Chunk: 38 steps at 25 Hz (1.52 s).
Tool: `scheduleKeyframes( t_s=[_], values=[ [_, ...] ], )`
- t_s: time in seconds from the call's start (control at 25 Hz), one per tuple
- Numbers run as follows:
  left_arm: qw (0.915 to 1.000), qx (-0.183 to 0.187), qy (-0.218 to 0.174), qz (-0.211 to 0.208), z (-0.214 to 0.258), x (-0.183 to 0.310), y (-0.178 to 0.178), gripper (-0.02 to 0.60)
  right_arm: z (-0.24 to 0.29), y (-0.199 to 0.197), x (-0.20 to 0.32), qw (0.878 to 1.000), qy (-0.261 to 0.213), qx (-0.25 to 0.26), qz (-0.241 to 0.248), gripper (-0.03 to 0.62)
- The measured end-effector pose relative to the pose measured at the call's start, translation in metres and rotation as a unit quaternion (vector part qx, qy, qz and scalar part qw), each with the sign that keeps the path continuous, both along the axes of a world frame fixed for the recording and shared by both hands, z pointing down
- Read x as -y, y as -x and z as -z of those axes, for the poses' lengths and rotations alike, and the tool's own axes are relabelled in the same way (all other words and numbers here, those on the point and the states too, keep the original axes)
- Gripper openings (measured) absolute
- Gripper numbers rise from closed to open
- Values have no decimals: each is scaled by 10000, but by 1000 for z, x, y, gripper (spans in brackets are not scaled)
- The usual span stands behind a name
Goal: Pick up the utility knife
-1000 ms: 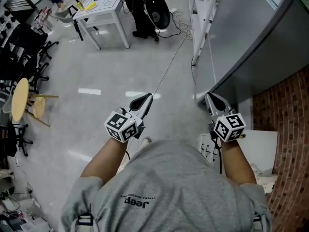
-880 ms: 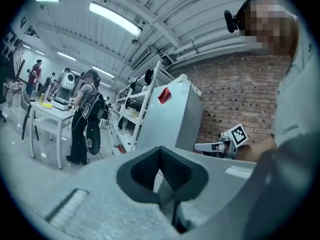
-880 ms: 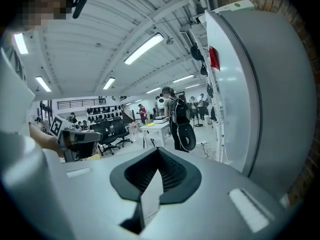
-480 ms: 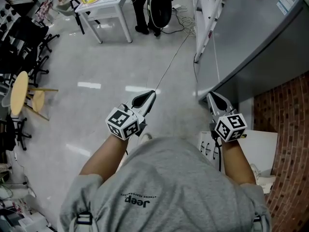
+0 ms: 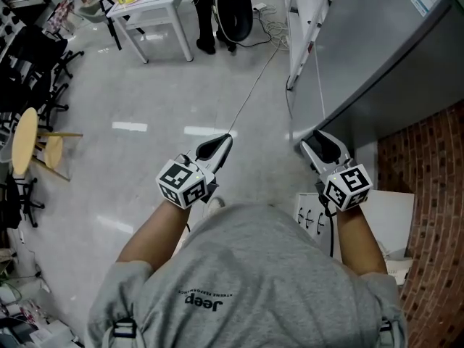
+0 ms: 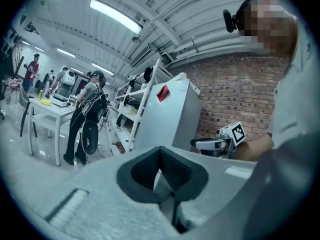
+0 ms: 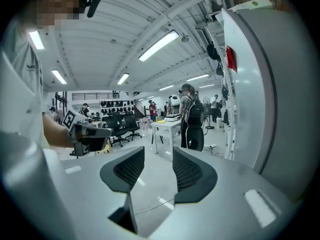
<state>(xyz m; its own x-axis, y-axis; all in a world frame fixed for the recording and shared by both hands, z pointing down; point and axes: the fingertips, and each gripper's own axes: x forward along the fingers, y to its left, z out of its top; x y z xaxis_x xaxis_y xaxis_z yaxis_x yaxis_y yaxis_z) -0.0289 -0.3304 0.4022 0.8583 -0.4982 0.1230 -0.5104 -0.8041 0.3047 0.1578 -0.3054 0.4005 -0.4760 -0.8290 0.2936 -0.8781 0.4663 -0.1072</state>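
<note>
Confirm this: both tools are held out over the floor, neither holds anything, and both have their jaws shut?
Wrong on one point. Only the left tool has its jaws shut; the right tool has its jaws apart and opening, with nothing between them, as the right gripper view shows. Both are held out over the floor, neither holding anything.

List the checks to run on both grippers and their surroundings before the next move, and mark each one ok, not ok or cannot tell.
1. Utility knife located: not ok. No view shows it.
2. Left gripper empty: ok. Its jaws are together with nothing between them.
3. Right gripper ready to grasp: ok. Its jaws are opening, and only the floor shows between them.
4. Grippers apart from each other: ok. They are side by side with a gap between them.
5. Right gripper clear of the grey cabinet: ok. The cabinet stands close beside it, not touching.
6. Path ahead: cannot tell. A cable crosses the floor.
</note>
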Motion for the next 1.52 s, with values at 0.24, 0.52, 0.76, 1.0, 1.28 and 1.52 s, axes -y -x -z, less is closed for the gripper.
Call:
scheduleKeyframes(
  t_s=[0.24,0.52,0.76,1.0,1.28,1.52],
  values=[
    [9994,103,62,-338,-12,-5,-29,-2,-6,-38,-20,9979,87,-646,29,192],
    [9922,282,242,-1188,-40,-26,-110,-2,-42,-119,-56,9881,541,-1419,-250,197],
    [9794,384,443,-1933,-67,-58,-191,-2,-90,-177,-103,9690,1127,-2197,113,210],
    [9646,533,571,-2521,-94,-91,-261,-2,-144,-226,-145,9390,1767,-2880,639,216],
    [9506,695,711,-2939,-126,-120,-319,-2,-208,-263,-183,8881,2279,-3684,1536,216],
    [9412,802,869,-3163,-149,-138,-354,-2,-258,-286,-211,8389,2649,-4148,2323,216]
  ],
)
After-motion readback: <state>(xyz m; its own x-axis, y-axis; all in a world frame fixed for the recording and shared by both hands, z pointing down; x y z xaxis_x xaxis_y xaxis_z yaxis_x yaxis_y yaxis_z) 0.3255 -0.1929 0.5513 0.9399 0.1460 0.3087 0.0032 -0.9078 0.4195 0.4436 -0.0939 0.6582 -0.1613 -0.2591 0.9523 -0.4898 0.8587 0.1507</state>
